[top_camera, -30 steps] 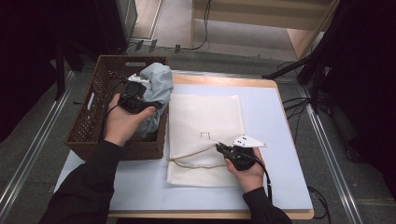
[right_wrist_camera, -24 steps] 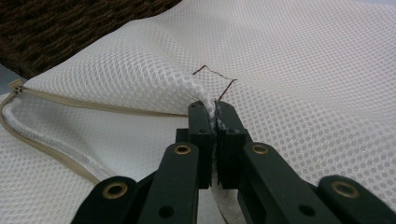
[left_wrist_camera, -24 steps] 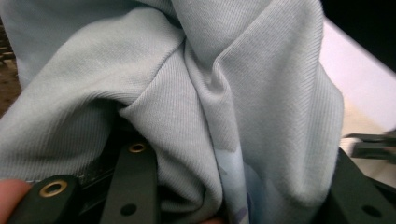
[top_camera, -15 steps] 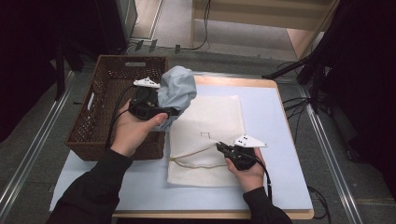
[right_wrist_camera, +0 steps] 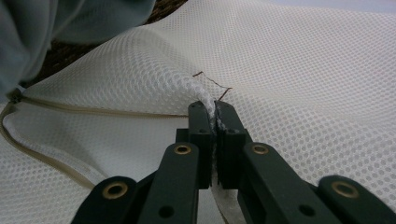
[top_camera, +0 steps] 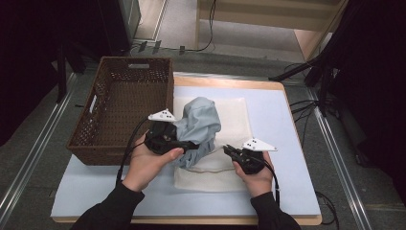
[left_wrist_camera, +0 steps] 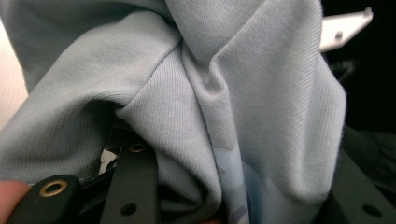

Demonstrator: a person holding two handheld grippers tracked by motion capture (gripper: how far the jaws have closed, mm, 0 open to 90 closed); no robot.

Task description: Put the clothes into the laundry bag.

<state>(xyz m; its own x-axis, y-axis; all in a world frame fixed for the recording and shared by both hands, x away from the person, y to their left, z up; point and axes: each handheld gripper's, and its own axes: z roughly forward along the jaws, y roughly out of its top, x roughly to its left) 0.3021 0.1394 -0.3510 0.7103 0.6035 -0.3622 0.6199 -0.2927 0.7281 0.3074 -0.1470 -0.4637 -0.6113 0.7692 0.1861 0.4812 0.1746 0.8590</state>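
Observation:
A crumpled light blue garment (top_camera: 197, 128) hangs from my left gripper (top_camera: 191, 144), which is shut on it just above the white mesh laundry bag (top_camera: 239, 122). Up close the garment (left_wrist_camera: 224, 93) wraps over the left jaws. The mesh bag (right_wrist_camera: 289, 60) lies flat on the pale blue mat, its zipped opening (right_wrist_camera: 60, 109) facing the garment. My right gripper (top_camera: 228, 151) is shut on a pinch of the bag's top mesh layer and lifts it slightly; its fingertips (right_wrist_camera: 214, 108) clamp the mesh fold.
A brown wicker basket (top_camera: 119, 91) stands at the left of the table, right beside the garment. The pale blue mat (top_camera: 282, 124) covers the wooden tabletop. Cables lie on the floor past the far and right edges.
My left gripper has lifted the blue garment out of the basket and carried it right, over the mesh bag's opening. The right gripper has stayed clamped on the mesh.

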